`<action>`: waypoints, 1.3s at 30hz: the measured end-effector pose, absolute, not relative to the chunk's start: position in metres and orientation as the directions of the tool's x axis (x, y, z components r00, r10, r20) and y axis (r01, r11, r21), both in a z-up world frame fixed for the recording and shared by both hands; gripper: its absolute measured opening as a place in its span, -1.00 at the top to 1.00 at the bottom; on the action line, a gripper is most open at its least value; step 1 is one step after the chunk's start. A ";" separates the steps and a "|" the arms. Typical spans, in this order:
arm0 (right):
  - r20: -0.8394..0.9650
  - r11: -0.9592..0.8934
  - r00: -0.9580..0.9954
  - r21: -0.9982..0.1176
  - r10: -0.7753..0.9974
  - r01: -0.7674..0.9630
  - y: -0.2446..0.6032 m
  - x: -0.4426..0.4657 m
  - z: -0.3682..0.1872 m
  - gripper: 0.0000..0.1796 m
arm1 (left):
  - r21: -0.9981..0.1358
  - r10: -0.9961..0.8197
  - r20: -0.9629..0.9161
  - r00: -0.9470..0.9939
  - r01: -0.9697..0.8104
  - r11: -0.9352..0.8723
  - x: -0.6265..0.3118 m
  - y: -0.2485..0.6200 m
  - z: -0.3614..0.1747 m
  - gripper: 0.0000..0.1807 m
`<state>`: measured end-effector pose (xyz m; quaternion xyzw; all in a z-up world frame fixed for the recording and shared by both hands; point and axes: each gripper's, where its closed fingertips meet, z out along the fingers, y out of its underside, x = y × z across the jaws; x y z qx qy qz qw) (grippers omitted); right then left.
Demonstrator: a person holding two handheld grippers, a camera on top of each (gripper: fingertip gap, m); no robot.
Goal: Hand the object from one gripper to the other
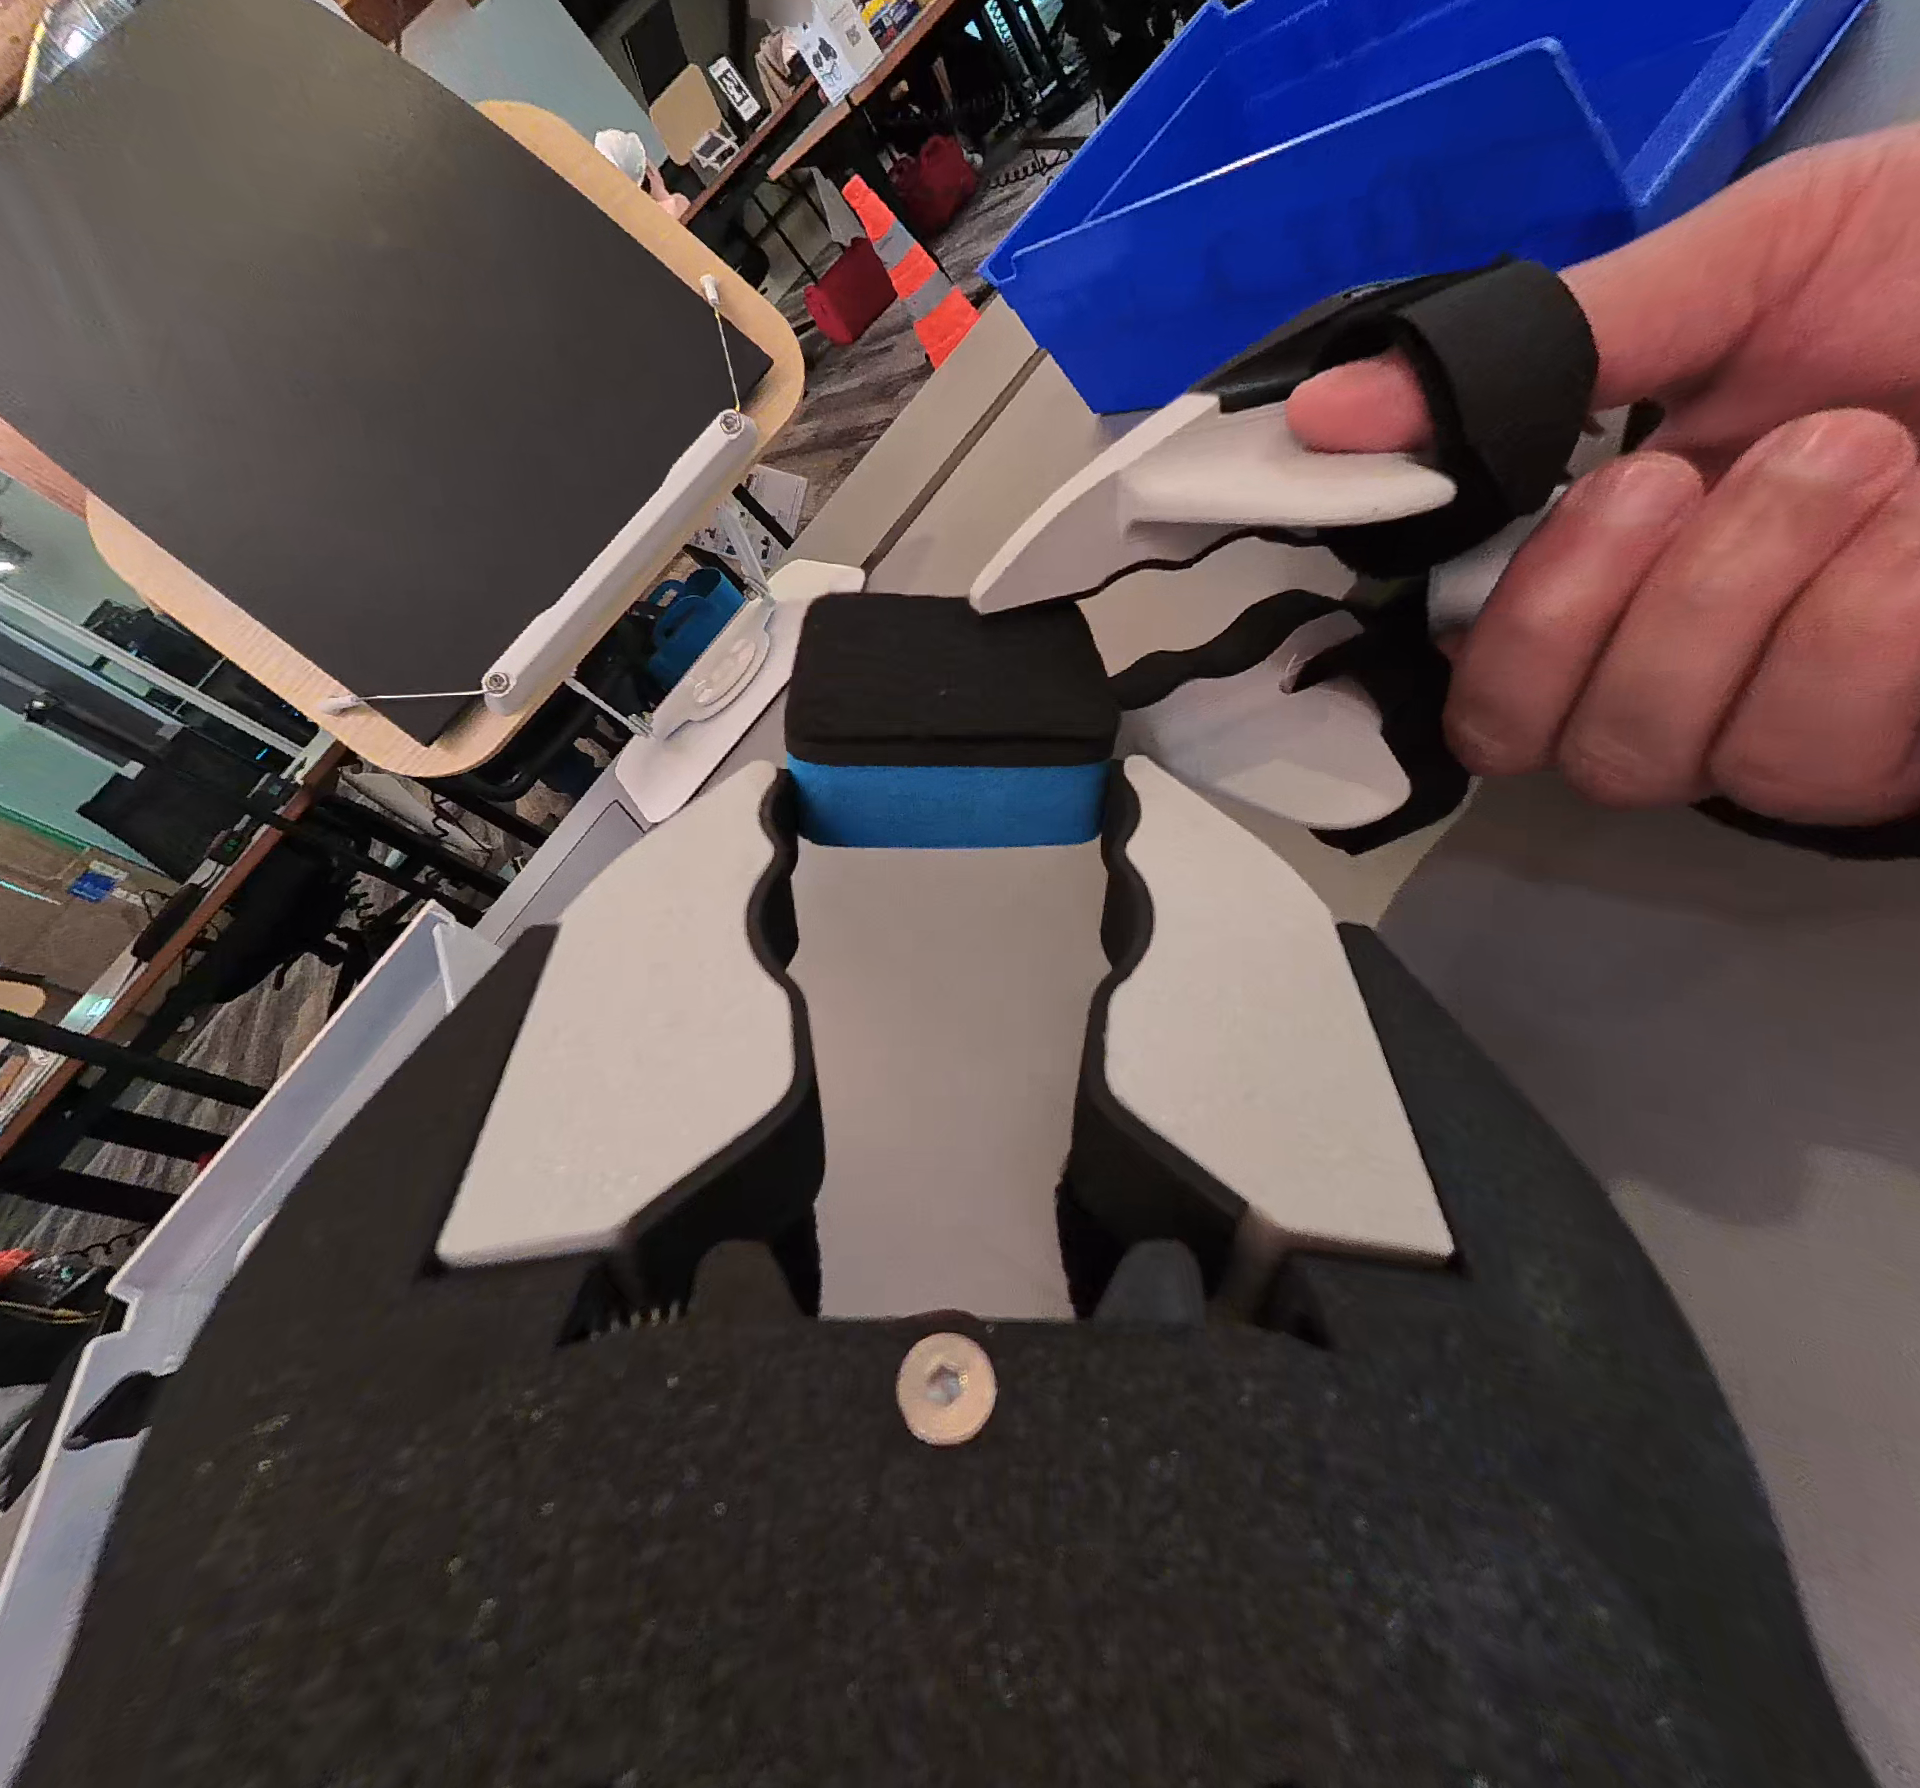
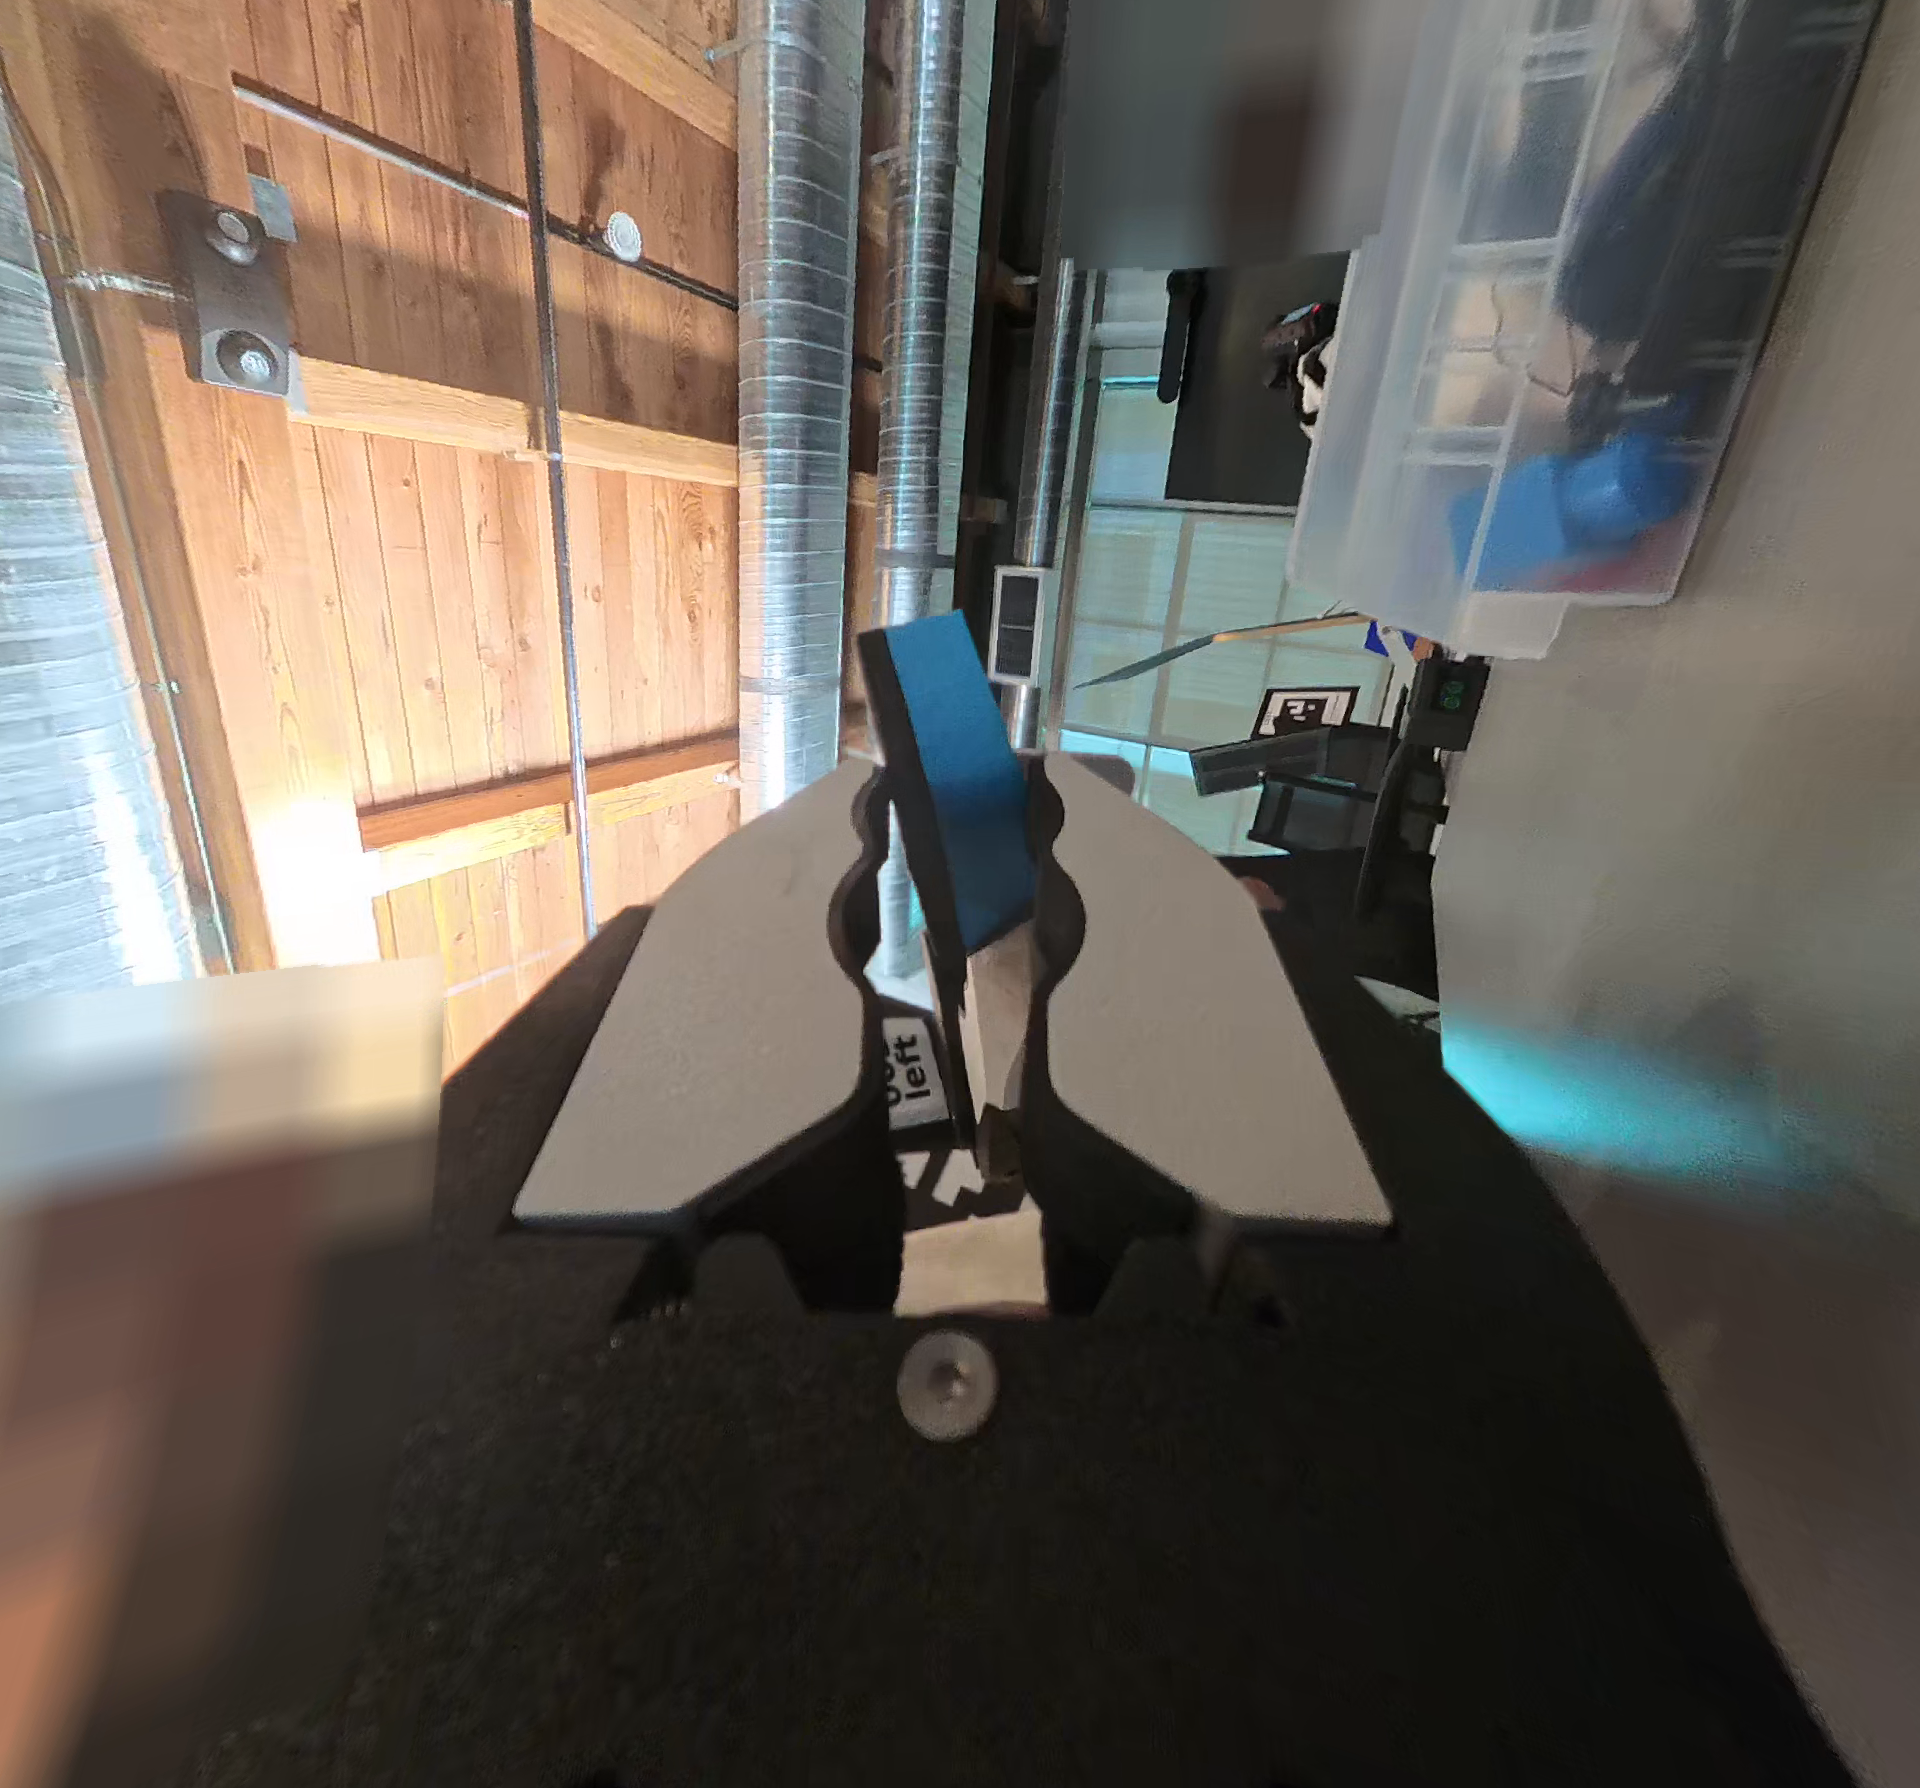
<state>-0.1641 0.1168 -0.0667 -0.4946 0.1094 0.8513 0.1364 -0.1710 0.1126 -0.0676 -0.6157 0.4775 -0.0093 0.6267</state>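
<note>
Foam block (image 1: 948, 699), black on one face and blue on the edge, sits clenched between the 2 fingertips of my left tongs (image 1: 948, 808), held above the grey table (image 1: 1662, 1063). My right tongs (image 1: 1049, 637) come in from the side in my hand (image 1: 1704, 533); 1 white finger (image 1: 1091, 517) touches the block's top corner. In the right wrist view the block (image 2: 961, 782) stands between my right fingers, which are parted around it. Beyond sits a blue bin (image 1: 1455, 128).
</note>
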 end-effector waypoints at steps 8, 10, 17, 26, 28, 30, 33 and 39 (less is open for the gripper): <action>-0.686 -0.645 0.288 -0.727 0.668 -0.235 0.126 -0.148 -0.082 0.19 | -0.730 -0.593 -0.611 0.524 -0.663 0.166 -0.187 0.127 -0.087 0.39; -0.354 -0.411 0.526 -0.911 0.773 -0.009 0.129 -0.144 -0.090 0.11 | -0.682 -0.583 -0.651 0.486 -0.711 0.169 -0.189 0.129 -0.096 0.39; -0.114 -0.288 0.603 -0.937 0.789 0.199 0.122 -0.165 -0.104 0.00 | -0.579 -0.561 -0.727 0.397 -0.793 0.190 -0.180 0.125 -0.110 0.38; -0.184 -0.381 0.581 -0.894 0.793 0.237 0.119 -0.172 -0.123 0.41 | -0.567 -0.581 -0.719 0.381 -0.805 0.174 -0.174 0.119 -0.116 0.38; -0.241 -0.418 0.567 -0.885 0.787 0.203 0.118 -0.172 -0.124 0.41 | -0.585 -0.605 -0.695 0.388 -0.795 0.163 -0.173 0.118 -0.117 0.38; -0.271 -0.438 0.564 -0.880 0.780 0.183 0.120 -0.170 -0.125 0.41 | -0.584 -0.610 -0.692 0.387 -0.796 0.158 -0.175 0.120 -0.120 0.40; -0.297 -0.455 0.564 -0.876 0.771 0.161 0.125 -0.164 -0.126 0.41 | -0.584 -0.619 -0.682 0.389 -0.800 0.141 -0.179 0.121 -0.123 0.44; -0.438 -0.513 0.320 -0.833 0.840 0.208 0.109 -0.160 -0.110 0.42 | -0.635 -0.703 -0.601 0.380 -0.761 0.132 -0.178 0.118 -0.125 0.44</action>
